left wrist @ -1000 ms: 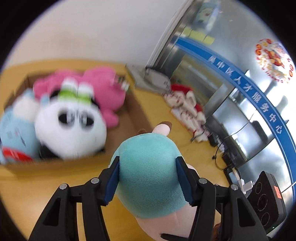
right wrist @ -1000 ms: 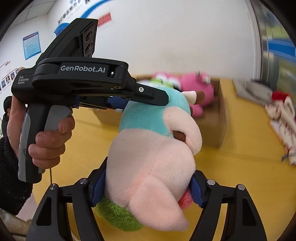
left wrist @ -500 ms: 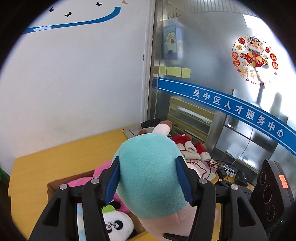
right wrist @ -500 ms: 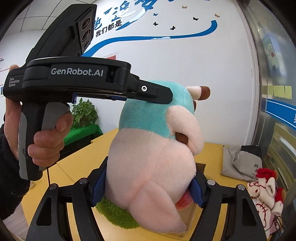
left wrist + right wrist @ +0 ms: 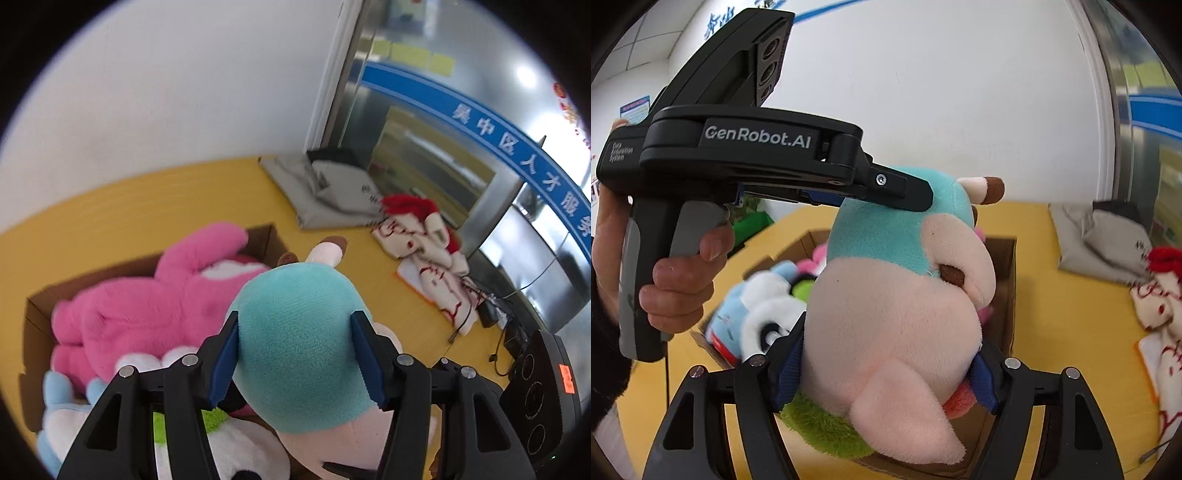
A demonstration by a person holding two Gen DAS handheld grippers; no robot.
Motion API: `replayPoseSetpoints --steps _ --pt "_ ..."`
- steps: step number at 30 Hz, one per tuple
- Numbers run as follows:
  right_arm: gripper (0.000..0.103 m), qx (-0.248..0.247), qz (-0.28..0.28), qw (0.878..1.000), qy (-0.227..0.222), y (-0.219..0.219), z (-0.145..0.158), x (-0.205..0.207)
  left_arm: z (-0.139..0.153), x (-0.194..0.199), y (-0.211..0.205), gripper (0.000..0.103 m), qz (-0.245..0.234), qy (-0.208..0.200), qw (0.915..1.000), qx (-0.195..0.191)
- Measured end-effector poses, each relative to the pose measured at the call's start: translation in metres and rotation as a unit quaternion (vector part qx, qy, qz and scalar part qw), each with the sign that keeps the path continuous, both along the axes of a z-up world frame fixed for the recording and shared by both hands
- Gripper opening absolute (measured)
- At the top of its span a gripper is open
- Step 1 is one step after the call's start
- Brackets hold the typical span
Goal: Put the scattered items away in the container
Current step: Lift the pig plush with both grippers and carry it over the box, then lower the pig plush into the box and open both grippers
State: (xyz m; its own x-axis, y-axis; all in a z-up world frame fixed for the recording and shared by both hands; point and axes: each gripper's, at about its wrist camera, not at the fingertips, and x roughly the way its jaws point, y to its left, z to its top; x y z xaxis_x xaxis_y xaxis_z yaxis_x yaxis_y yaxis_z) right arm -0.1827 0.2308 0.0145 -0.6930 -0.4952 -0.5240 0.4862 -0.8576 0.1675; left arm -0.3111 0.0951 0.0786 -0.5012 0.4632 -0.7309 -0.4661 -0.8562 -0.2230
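At the left of the right wrist view a person's hand (image 5: 676,280) grips the handle of the left gripper (image 5: 871,199), whose fingers reach across to the teal head of the teal-and-pink plush (image 5: 897,314); two tools share the load, I judge, because the toy is bulky and soft and one pinch alone would let it sag or swing. In the left wrist view the left gripper (image 5: 297,356) has its blue pads clamped on either side of that teal head, the fabric bulging between them. Behind and below the toy sits the cardboard box (image 5: 35,314) on the yellow desk (image 5: 129,206), back toward the wall edge, already crowded with the pink plush (image 5: 147,306), a blue-and-white plush (image 5: 59,417) and a panda plush (image 5: 768,314), so little bare space is left inside. That crowding probably explains why the toy is carried high and upright over the open top rather than pushed in from the side. Lower down, the right gripper (image 5: 886,363) is clamped on the pink belly just above the green base, steadying the heavier end. Farther right, a grey cloth bag (image 5: 325,188) lies near the desk's far right corner, and a red-and-white plush (image 5: 424,247) lies loose beside it along the right edge, apparently awaiting tidying. The held plush is above the box, not yet resting in it.
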Motion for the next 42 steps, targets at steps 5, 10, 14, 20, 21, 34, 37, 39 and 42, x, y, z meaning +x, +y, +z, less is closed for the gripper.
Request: replayPoseSetpoints --steps 5,10,14,20,21,34,37,39,42 --pt "0.079 0.005 -0.003 1.000 -0.019 0.000 -0.034 -0.006 -0.025 -0.004 0.003 0.057 -0.008 -0.020 0.9998 -0.004" --pt "0.079 0.033 -0.015 0.998 -0.049 0.010 -0.054 0.004 -0.044 0.004 0.009 0.058 -0.030 -0.042 0.9983 -0.026" --pt "0.089 0.054 -0.026 0.995 -0.080 0.013 -0.064 0.003 -0.063 0.004 0.012 0.062 -0.008 -0.050 0.9978 -0.044" --pt "0.095 0.092 -0.045 0.994 -0.034 0.030 -0.032 0.027 -0.072 0.005 0.016 0.072 0.009 -0.042 0.9975 -0.056" --pt "0.091 0.083 -0.046 0.995 -0.038 0.034 -0.028 0.028 -0.072 0.003 0.013 0.072 0.015 -0.052 0.9976 -0.044" --pt "0.083 0.029 -0.097 0.991 -0.087 0.055 -0.030 0.024 -0.004 0.097 -0.181 0.069 0.181 0.052 0.9818 -0.022" --pt "0.083 0.014 -0.126 0.985 -0.113 0.060 -0.035 0.012 -0.022 0.096 -0.258 0.069 0.245 0.012 0.9693 0.005" --pt "0.082 -0.011 -0.127 0.983 -0.132 0.061 -0.039 0.003 -0.040 0.094 -0.295 0.069 0.270 -0.010 0.9628 0.014" --pt "0.073 -0.023 -0.126 0.981 -0.148 0.056 -0.048 -0.005 -0.075 0.085 -0.314 0.067 0.254 -0.060 0.9652 0.020"
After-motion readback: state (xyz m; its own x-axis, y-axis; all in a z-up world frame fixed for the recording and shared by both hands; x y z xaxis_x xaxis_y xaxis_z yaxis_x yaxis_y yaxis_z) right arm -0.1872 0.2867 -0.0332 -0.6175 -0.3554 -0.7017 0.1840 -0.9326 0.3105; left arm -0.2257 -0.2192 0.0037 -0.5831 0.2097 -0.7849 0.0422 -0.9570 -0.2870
